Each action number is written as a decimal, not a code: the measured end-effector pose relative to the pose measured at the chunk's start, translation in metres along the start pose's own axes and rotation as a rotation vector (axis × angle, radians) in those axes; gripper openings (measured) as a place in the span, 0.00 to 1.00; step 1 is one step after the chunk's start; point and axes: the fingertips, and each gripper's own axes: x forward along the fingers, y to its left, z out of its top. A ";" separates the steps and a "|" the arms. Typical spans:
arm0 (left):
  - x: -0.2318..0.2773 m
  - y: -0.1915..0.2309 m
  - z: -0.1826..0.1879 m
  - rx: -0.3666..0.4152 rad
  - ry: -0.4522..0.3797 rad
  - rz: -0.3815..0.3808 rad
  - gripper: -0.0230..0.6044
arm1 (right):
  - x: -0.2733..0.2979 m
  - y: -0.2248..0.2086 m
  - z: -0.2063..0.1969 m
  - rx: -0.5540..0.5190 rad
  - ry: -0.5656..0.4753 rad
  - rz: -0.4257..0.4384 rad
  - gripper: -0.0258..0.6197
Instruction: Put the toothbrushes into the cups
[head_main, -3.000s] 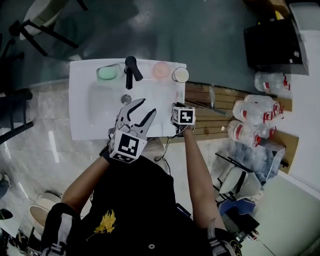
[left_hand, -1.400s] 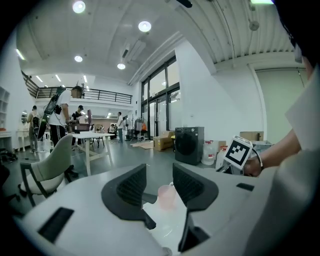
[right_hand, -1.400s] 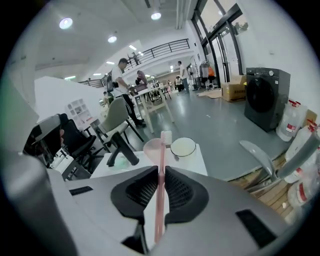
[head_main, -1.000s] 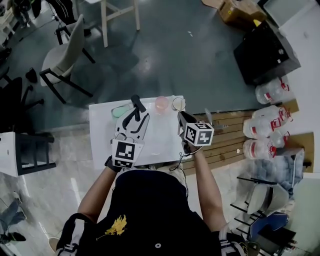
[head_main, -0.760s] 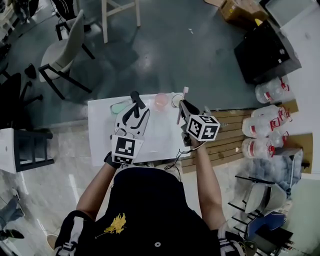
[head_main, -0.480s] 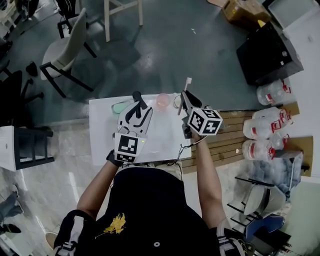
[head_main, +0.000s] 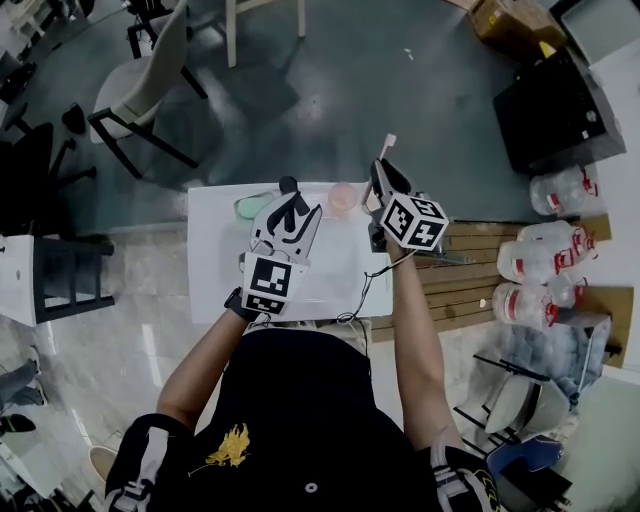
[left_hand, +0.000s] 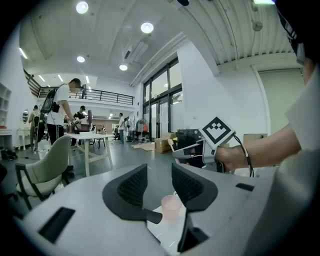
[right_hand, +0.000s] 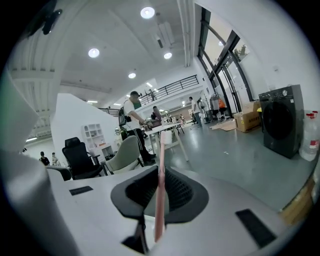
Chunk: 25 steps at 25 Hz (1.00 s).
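Note:
A pink toothbrush (head_main: 385, 152) stands upright in my right gripper (head_main: 379, 168), which is shut on its handle above the right end of the white sink top (head_main: 215, 270). In the right gripper view the toothbrush (right_hand: 160, 190) crosses both pads, bristles up. A pink cup (head_main: 343, 197) stands at the back edge; a paler cup next to it is mostly hidden behind that gripper. My left gripper (head_main: 300, 203) hovers open over the basin. Its jaws have just been closing slightly, with nothing gripped. Beyond them, in the left gripper view, lies the pink cup (left_hand: 171, 207).
A green soap dish (head_main: 254, 207) and a black tap (head_main: 290, 183) sit at the sink's back. Water jugs (head_main: 545, 275), a wooden pallet (head_main: 470, 270) and a black machine (head_main: 555, 100) are to the right. Chairs (head_main: 140, 95) stand beyond; people are in the hall behind.
My right gripper picked the toothbrush up from the sink's right side and has raised it, head upward, towards the cups. The left gripper has edged forward over the basin.

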 end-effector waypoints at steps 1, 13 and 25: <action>0.002 0.000 -0.002 -0.005 0.006 -0.001 0.30 | 0.005 -0.001 -0.005 -0.004 -0.001 0.002 0.13; 0.023 0.003 -0.021 -0.038 0.055 -0.025 0.30 | 0.050 -0.005 -0.060 -0.039 -0.028 0.017 0.13; 0.032 -0.004 -0.033 -0.052 0.086 -0.024 0.29 | 0.047 -0.011 -0.091 -0.075 0.003 0.034 0.13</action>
